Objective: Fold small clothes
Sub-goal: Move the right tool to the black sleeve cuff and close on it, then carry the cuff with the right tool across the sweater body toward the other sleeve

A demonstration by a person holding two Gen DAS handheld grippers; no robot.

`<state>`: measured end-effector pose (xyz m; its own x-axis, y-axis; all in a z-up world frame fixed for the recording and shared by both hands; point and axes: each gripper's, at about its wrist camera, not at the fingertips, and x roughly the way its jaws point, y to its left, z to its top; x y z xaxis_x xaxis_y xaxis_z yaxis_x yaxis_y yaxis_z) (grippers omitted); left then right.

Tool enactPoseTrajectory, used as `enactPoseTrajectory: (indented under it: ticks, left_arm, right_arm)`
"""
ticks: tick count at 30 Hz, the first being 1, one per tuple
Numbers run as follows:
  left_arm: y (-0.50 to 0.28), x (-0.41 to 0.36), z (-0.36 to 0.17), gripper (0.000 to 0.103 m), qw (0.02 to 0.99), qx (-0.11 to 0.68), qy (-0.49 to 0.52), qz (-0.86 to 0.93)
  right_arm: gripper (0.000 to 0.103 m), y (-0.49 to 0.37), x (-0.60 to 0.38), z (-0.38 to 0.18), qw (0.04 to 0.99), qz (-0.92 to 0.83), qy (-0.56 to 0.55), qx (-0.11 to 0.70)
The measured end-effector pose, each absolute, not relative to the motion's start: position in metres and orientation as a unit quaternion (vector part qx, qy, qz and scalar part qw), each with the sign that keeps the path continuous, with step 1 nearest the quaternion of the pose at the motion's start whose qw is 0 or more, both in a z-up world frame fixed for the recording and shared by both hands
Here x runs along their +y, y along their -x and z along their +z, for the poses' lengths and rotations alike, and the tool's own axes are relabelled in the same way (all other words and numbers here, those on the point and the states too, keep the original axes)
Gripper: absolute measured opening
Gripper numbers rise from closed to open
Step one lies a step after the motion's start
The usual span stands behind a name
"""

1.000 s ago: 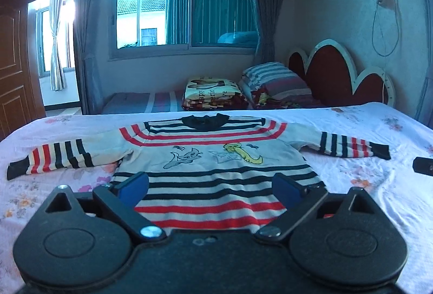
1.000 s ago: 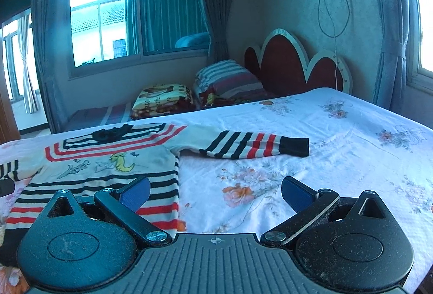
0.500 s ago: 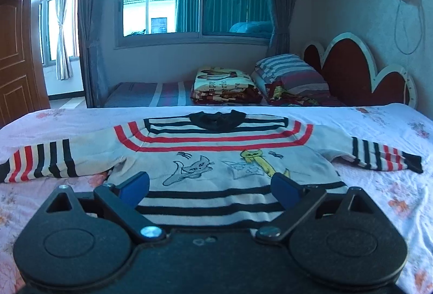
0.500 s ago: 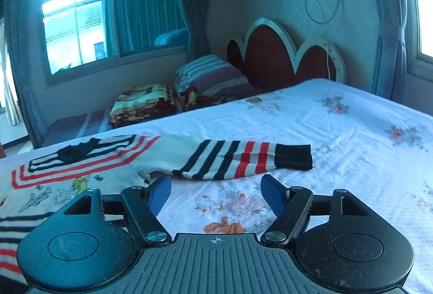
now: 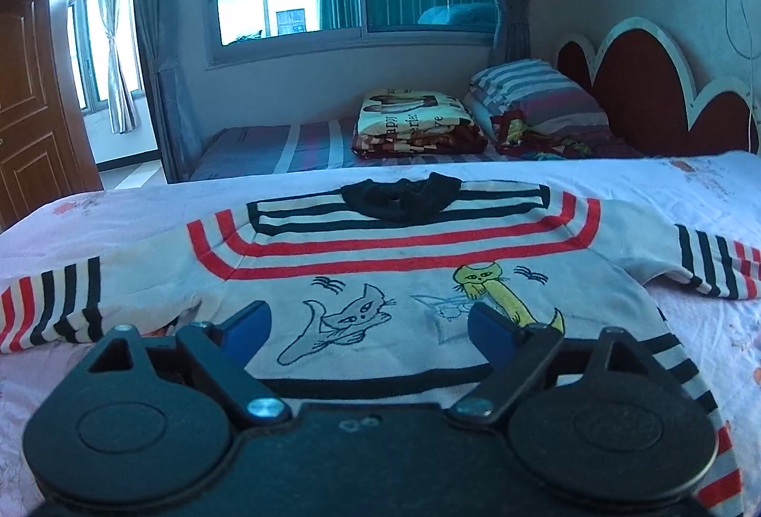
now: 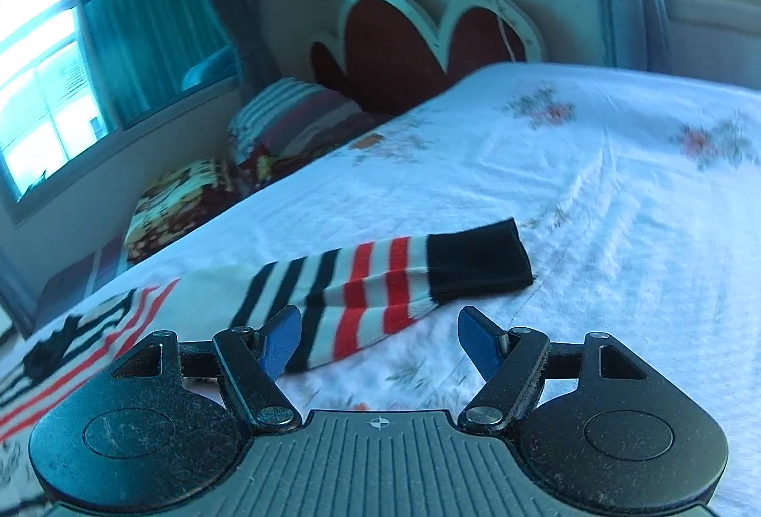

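Observation:
A small white sweater (image 5: pixel 399 269) with red and black stripes, a black collar and cat drawings lies flat, front up, on the bed, both sleeves spread out. My left gripper (image 5: pixel 368 326) is open and empty, low over the sweater's chest. In the right wrist view the sweater's right sleeve (image 6: pixel 375 279) with its black cuff (image 6: pixel 478 262) lies just ahead. My right gripper (image 6: pixel 380 343) is open and empty, its left finger over the sleeve's striped part, tilted.
The bed (image 6: pixel 618 193) has a white floral sheet. Beyond it stand a second bed with a folded blanket (image 5: pixel 418 122) and striped pillows (image 5: pixel 537 93), a red headboard (image 5: pixel 656 98), a window and a wooden door (image 5: pixel 28 103) at left.
Both grippers have moved forward and lower. The left has come over the sweater's chest. The right has swung right and tilted, closing on the right sleeve's cuff end.

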<state>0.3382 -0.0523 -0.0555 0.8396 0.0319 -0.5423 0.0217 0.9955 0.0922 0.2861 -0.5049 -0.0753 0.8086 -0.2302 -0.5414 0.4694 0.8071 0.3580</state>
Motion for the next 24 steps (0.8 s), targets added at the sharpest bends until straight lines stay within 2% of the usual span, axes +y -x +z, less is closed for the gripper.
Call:
enactPoseTrajectory:
  ticks: [5, 7, 15, 17, 18, 21, 24]
  left_arm:
    - [-0.357, -0.066, -0.070, 0.090, 0.951, 0.304, -0.063, -0.006]
    - [-0.365, -0.069, -0.076, 0.090, 0.948, 0.310, -0.067, -0.008]
    - [-0.389, -0.065, -0.097, 0.091, 0.941, 0.331, -0.069, 0.005]
    - [-0.393, -0.062, -0.099, 0.091, 0.940, 0.335, -0.067, 0.008]
    - [-0.394, -0.060, -0.099, 0.091, 0.940, 0.336, -0.065, 0.009]
    - [-0.396, -0.050, -0.095, 0.091, 0.942, 0.331, -0.056, 0.014]
    - [-0.396, -0.036, -0.091, 0.091, 0.943, 0.328, -0.053, 0.022]
  right_arm:
    - [0.072, -0.310, -0.540, -0.104, 0.893, -0.213, -0.306, 0.252]
    - [0.056, -0.316, -0.552, -0.113, 0.884, -0.221, -0.323, 0.255]
    - [0.055, -0.322, -0.586, -0.136, 0.858, -0.238, -0.393, 0.230]
    - [0.035, -0.325, -0.591, -0.138, 0.854, -0.240, -0.404, 0.225]
    - [0.021, -0.327, -0.594, -0.139, 0.850, -0.243, -0.406, 0.230]
    - [0.011, -0.329, -0.601, -0.142, 0.849, -0.247, -0.407, 0.230]
    - [0.007, -0.334, -0.597, -0.138, 0.859, -0.251, -0.377, 0.237]
